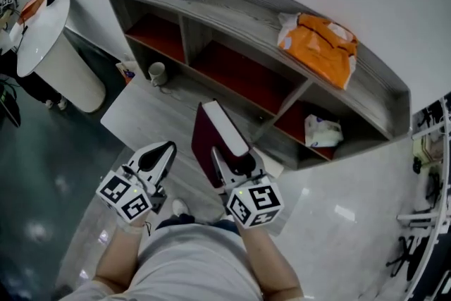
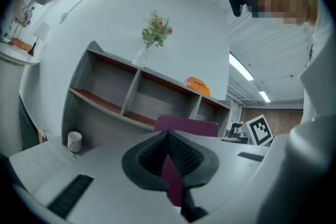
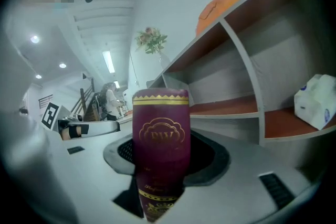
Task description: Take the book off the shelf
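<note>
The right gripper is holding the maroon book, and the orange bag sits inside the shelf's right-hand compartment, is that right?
Not quite. The orange bag lies on top of the shelf, not inside its right-hand compartment, as the head view shows. The right gripper does hold the maroon book.
</note>
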### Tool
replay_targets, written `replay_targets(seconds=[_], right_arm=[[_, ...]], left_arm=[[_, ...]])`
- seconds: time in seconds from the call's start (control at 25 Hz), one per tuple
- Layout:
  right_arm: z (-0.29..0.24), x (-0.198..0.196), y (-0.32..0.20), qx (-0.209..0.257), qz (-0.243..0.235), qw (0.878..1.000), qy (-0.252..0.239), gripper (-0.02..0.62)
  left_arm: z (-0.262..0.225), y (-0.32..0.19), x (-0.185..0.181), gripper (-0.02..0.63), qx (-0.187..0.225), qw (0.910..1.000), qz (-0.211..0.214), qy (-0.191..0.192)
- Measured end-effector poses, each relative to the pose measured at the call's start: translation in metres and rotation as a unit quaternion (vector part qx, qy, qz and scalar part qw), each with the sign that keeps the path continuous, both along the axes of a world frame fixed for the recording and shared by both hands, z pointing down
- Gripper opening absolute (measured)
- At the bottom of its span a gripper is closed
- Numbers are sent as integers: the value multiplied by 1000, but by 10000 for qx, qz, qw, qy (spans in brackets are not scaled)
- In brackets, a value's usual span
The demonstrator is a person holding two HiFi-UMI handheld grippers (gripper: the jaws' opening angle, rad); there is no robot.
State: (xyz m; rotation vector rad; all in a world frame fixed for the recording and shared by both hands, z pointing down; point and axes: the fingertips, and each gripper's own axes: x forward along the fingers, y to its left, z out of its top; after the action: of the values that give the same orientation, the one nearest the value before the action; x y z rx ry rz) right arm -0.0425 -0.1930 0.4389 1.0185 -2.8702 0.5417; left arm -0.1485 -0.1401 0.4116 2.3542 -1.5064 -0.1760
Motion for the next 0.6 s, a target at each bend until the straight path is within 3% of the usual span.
replay_targets(seconds=[0.24,0.6], right_arm=[[-5,-34,12,114,-578,9983,-38,209],[-8,-47,22,234,-802,9965,-67,209]], left_arm=[[0,16,-20,15,-19,9994,-344,-34],[0,28,-29,15,-56,9989,-473,-39]])
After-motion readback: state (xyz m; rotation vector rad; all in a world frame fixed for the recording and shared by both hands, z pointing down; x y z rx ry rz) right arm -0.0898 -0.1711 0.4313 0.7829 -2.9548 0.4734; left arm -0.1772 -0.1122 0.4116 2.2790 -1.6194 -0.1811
